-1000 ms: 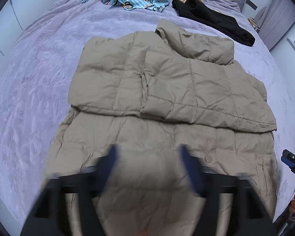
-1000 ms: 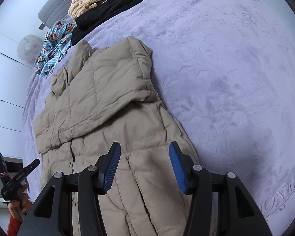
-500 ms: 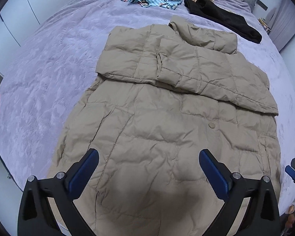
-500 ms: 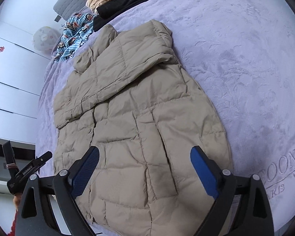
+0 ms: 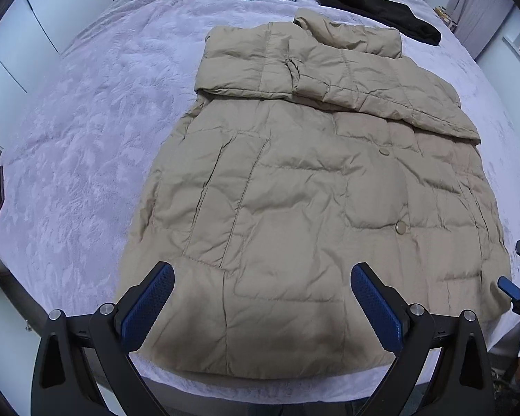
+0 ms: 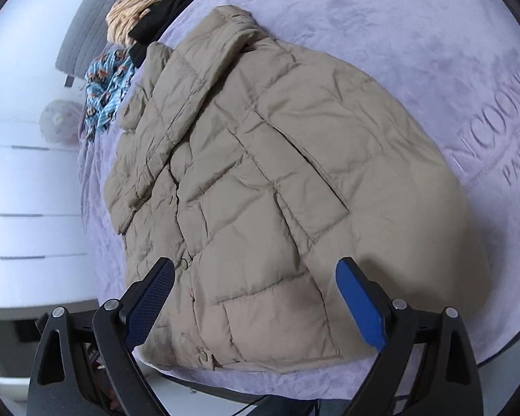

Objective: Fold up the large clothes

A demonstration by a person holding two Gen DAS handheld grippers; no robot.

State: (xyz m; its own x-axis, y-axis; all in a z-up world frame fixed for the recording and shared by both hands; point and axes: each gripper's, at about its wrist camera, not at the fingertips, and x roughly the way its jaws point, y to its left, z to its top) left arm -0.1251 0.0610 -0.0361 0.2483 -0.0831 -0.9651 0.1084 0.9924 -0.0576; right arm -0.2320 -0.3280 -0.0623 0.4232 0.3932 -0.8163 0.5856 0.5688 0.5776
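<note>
Left wrist view: the left tool (image 5: 261, 303) hovers spread wide, holding nothing, over the hem of the beige quilted puffer jacket (image 5: 312, 201) — laid flat on the lilac plush bed cover (image 5: 79, 145), sleeves folded across its chest. Right wrist view: the right tool (image 6: 254, 300) — equally spread and empty — hangs above the jacket's (image 6: 277, 180) buttoned hem at the bed edge.

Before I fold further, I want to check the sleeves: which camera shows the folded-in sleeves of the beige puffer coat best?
The left wrist view: both sleeves lie crossed over the beige puffer coat, seen head-on. The right wrist view shows them sideways and foreshortened.

Quilted matt coat (image 5: 312, 208); plush embossed bedspread (image 5: 86, 138).
</note>
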